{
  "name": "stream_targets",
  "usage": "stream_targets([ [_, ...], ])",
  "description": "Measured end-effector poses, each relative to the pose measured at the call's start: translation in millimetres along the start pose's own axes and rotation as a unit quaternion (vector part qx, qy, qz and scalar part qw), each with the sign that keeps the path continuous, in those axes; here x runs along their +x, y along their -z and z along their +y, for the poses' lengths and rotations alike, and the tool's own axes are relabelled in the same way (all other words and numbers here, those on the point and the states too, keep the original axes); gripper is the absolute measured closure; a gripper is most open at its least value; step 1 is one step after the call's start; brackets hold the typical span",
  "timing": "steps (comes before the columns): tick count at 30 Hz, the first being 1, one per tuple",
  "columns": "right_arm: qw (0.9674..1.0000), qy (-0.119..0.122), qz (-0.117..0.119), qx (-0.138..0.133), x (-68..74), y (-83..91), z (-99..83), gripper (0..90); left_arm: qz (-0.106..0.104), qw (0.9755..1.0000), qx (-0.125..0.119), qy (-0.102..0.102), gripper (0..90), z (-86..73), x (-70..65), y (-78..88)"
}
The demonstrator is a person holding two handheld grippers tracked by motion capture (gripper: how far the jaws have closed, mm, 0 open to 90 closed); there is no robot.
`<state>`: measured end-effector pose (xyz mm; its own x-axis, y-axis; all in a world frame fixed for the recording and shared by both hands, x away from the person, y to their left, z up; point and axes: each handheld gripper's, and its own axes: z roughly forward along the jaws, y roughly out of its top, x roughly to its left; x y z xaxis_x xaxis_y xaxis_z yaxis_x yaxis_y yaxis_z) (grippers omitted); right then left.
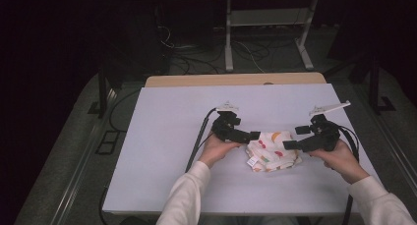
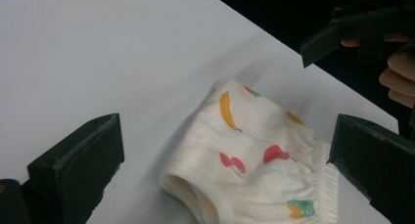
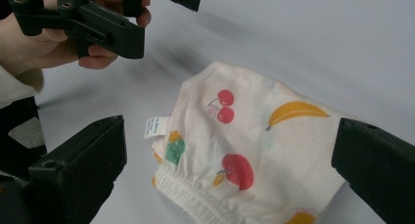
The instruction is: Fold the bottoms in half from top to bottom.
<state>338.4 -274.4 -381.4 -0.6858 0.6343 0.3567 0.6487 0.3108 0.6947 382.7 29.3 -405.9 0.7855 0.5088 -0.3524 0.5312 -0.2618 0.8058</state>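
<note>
A: Where are we seeing the folded fruit-print garment (image 1: 273,151)?

B: It is lying on the white tabletop (image 1: 167,136), between our left gripper (image 1: 247,135) and right gripper (image 1: 295,136), both gaping open, gripping nothing.

A: How are we judging its handling?

B: Light, soft, floppy; we are favouring the elastic hem (image 3: 188,197).

Cream cloth (image 1: 272,150) with red, yellow, green fruit print on white table (image 1: 162,136).
</note>
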Motion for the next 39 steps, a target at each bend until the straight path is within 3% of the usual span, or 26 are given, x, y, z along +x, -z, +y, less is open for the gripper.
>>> stream_targets([
  [13,0.9997,-0.003,-0.017,-0.016,-23.7,-4.2,9.2,0.0,0.01,0.9999,0.005,0.001,0.0,6.6,8.8,-1.8],
  [26,0.9996,-0.009,-0.028,-0.006,-47.7,-19.8,6.0,0.0,0.011,0.9994,0.033,0.001,0.0,-1.5,17.0,-16.1],
  [39,0.9992,-0.014,-0.036,0.006,-65.4,-35.3,0.4,0.9,-0.001,0.9986,0.05,0.014,0.0,-9.7,22.8,-30.5],
])
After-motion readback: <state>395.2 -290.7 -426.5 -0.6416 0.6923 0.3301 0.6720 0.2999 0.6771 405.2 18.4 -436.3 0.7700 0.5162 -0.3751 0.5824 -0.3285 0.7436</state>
